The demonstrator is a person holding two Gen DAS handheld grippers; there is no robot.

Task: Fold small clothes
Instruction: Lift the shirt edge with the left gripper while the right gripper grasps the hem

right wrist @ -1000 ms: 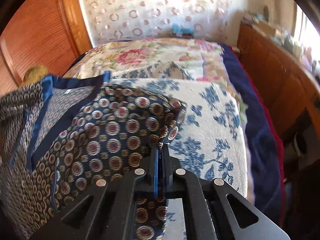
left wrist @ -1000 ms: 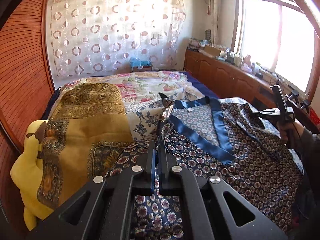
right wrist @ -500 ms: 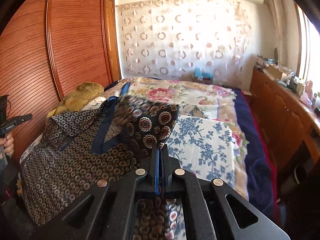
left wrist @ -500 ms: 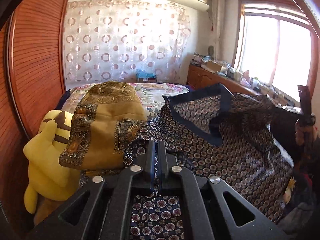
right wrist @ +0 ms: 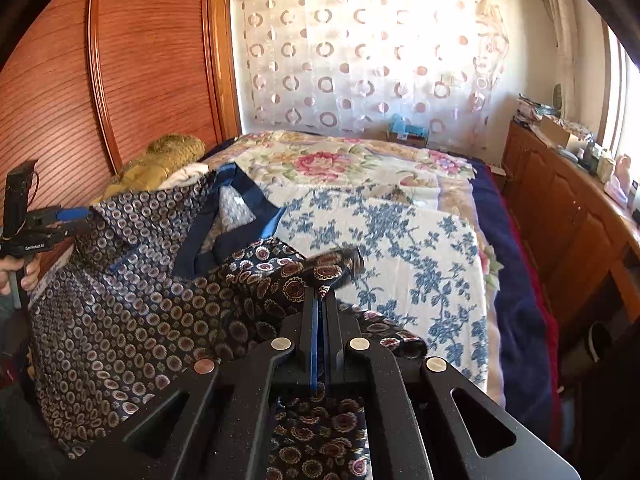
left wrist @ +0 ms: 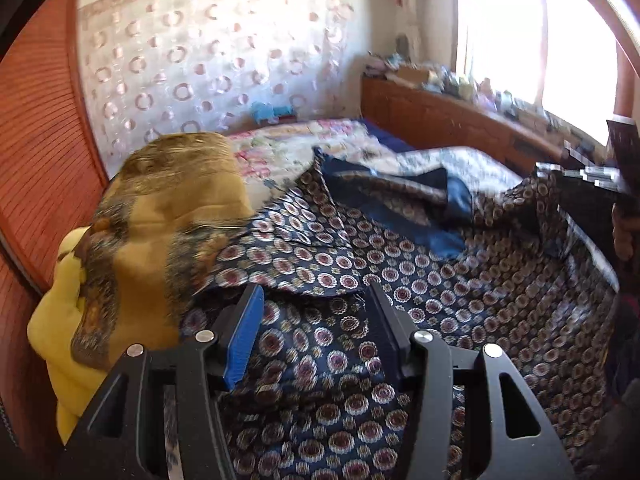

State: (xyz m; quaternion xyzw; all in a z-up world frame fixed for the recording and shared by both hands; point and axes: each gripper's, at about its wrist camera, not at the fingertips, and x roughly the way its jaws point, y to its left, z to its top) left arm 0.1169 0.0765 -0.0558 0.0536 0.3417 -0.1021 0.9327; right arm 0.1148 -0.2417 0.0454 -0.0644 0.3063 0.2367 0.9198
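A dark navy patterned garment (left wrist: 420, 280) with plain blue trim (left wrist: 404, 216) lies spread over the near end of the bed; it also shows in the right wrist view (right wrist: 132, 312). My left gripper (left wrist: 316, 300) is open, its jaws wide apart just above the garment's left edge, holding nothing. My right gripper (right wrist: 322, 294) is shut on a bunched corner of the garment and holds it up over the bed. The left gripper also shows at the far left of the right wrist view (right wrist: 72, 216).
A mustard patterned cloth (left wrist: 168, 216) lies over a yellow plush toy (left wrist: 64, 320) at the bed's left. A floral bedspread (right wrist: 360, 168) and a blue-flowered white cloth (right wrist: 400, 248) cover the bed. A wooden wardrobe (right wrist: 120, 80) stands left, a cluttered wooden cabinet (right wrist: 568, 200) right.
My left gripper has opened and let go of the garment, whose left edge has dropped onto the bed. The right gripper still holds its corner, and has shifted slightly.
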